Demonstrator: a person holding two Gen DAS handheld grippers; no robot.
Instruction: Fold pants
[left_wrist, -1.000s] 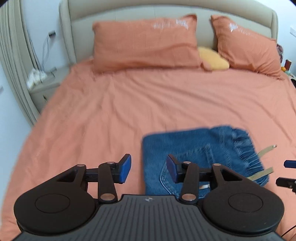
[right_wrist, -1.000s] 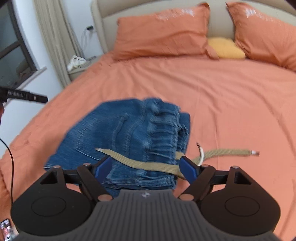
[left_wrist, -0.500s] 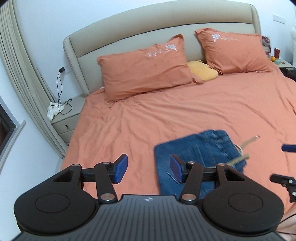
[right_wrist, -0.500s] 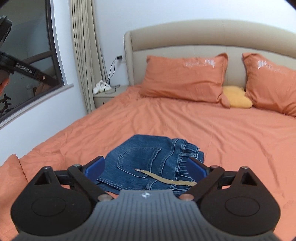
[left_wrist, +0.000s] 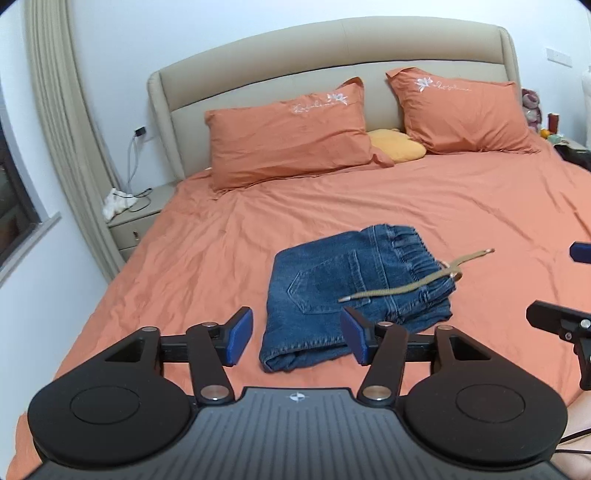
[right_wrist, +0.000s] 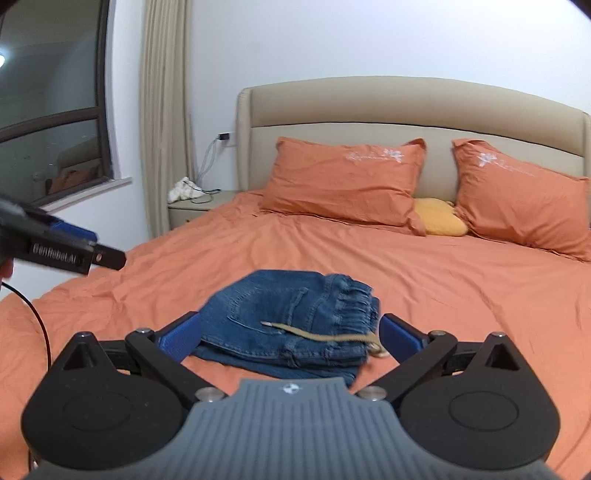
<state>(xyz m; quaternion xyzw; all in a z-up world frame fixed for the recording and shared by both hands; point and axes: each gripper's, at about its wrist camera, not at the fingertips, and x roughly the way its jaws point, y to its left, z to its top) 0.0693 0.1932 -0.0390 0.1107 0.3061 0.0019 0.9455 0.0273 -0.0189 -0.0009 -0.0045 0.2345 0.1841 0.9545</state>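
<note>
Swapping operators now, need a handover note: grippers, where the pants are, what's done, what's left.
Left gripper: open, empty, held above the bed, short of the pants.
Right gripper: open, empty, also clear of the fabric.
Folded blue denim pants: compact stack on the orange bedsheet, waistband to the right.
Tan woven drawstring: trails loose across the top, one end off the stack.
Done: fold looks complete.
Left: maybe tuck the drawstring, otherwise nothing obvious.

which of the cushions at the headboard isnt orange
The small yellow cushion, wedged low between the two big orange pillows. It is plain, while both orange ones carry white embroidery.
</note>
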